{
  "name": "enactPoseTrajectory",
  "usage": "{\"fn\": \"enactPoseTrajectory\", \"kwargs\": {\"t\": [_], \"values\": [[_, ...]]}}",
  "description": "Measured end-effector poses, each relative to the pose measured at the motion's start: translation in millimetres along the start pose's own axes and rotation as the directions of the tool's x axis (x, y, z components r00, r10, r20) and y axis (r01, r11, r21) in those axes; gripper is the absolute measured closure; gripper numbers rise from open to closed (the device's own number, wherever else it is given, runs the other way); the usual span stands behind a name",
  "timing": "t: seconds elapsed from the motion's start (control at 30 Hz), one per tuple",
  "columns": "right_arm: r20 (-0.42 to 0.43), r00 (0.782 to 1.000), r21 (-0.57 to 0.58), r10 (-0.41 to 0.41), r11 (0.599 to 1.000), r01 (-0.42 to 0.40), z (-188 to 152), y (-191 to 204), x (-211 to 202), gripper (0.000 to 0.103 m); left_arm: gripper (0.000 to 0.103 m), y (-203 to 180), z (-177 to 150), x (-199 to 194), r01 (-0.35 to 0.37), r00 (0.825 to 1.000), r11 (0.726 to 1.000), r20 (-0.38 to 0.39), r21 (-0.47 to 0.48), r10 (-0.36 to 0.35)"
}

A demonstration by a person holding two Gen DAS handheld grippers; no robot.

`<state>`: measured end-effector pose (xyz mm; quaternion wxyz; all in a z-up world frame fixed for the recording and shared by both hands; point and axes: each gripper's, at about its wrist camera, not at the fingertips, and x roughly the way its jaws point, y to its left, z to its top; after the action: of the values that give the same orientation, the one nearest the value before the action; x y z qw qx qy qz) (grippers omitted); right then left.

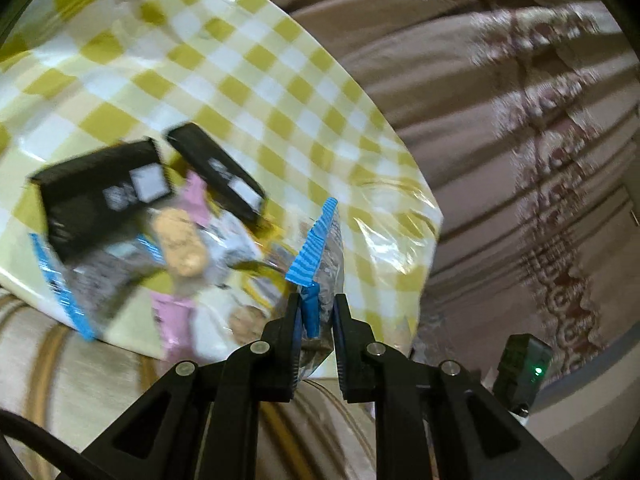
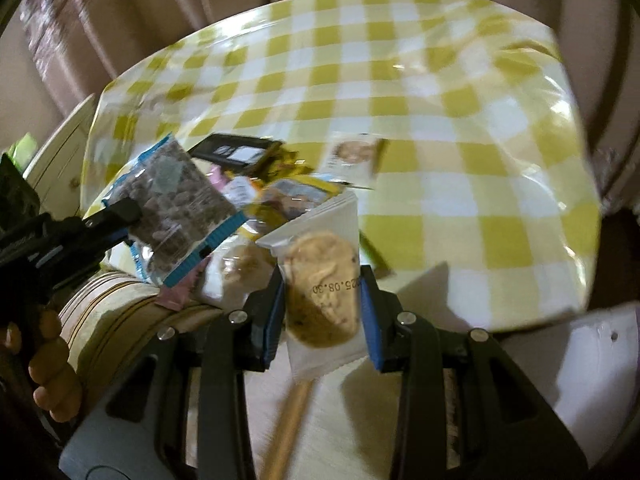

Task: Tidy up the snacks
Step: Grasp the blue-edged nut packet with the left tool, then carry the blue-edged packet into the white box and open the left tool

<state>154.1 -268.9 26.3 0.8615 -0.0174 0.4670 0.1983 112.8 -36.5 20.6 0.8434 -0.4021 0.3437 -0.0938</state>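
The left gripper [image 1: 316, 312] has its jaws closed on a blue-edged snack packet [image 1: 318, 240]. The packet's crimped blue seam stands between the two pads and its clear body of dark pieces rises above the fingertips, lifted off the surface [image 1: 240, 60], which is covered in a yellow-and-white check cloth. In the right wrist view the same blue-edged snack packet [image 2: 176, 200] hangs at the left, pinched at one corner by the left gripper [image 2: 120, 216], with the person's hand [image 2: 48, 360] below it.

The right gripper [image 2: 322, 288] has its jaws closed on a clear cookie packet [image 2: 324, 280]. The pale round cookie sits squarely between the blue pads, the sealed white top pokes up past the fingertips, and the bottom edge hangs below them. A printed date runs across the wrapper.

Behind both held packets, near the surface's front edge, the other snacks lie in a loose heap [image 1: 180, 224]: two black boxes [image 1: 100, 192], a pink wrapper, another blue-edged bag and more cookie packets, blurred.
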Motion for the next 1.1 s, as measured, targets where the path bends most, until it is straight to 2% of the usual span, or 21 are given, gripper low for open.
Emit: {"fn": "enactPoseTrajectory", "kwargs": {"t": [0.2,0.4,0.5,0.6,0.77,0.8,0.93,1.0,1.1], "values": [[-0.009,0.996,0.113,-0.084,0.990,0.084,-19.6,-60.1,-20.6,0.065,0.088,-40.5,-15.0,27.6,0.052,0.996,0.996,-0.083,0.077,-0.046],[-0.066,0.984,0.241,-0.164,0.955,0.176,-46.3,-125.0,-33.4,0.065,0.088,-79.6,-36.5,68.0,0.116,0.974,0.984,-0.210,0.134,-0.087],[-0.105,0.975,0.300,-0.194,0.929,0.217,-61.0,-152.3,-35.2,0.065,0.088,-101.6,-52.8,92.4,0.156,0.951,0.975,-0.292,0.160,-0.104],[-0.144,0.967,0.351,-0.211,0.903,0.249,-74.4,-171.7,-33.7,0.065,0.088,-117.5,-68.0,112.7,0.163,0.927,0.969,-0.365,0.184,-0.086],[-0.198,0.950,0.404,-0.241,0.863,0.303,-94.1,-197.3,-33.0,0.065,0.088,-138.9,-97.8,152.2,0.159,0.864,0.961,-0.503,0.224,-0.026],[-0.215,0.945,0.408,-0.246,0.857,0.316,-99.7,-202.0,-32.5,0.065,0.088,-143.6,-105.1,160.4,0.162,0.847,0.958,-0.532,0.237,-0.012],[-0.281,0.931,0.410,-0.234,0.848,0.337,-116.6,-208.3,-22.3,0.064,0.088,-154.2,-123.3,181.1,0.154,0.809,0.946,-0.586,0.286,0.046],[-0.301,0.925,0.407,-0.232,0.846,0.344,-123.3,-209.0,-19.3,0.063,0.087,-155.5,-132.0,191.2,0.146,0.784,0.944,-0.617,0.297,0.073],[-0.326,0.918,0.411,-0.226,0.840,0.353,-131.3,-211.2,-15.5,0.061,0.079,-150.2,-134.3,194.9,0.128,0.768,0.943,-0.633,0.306,0.101]]}}
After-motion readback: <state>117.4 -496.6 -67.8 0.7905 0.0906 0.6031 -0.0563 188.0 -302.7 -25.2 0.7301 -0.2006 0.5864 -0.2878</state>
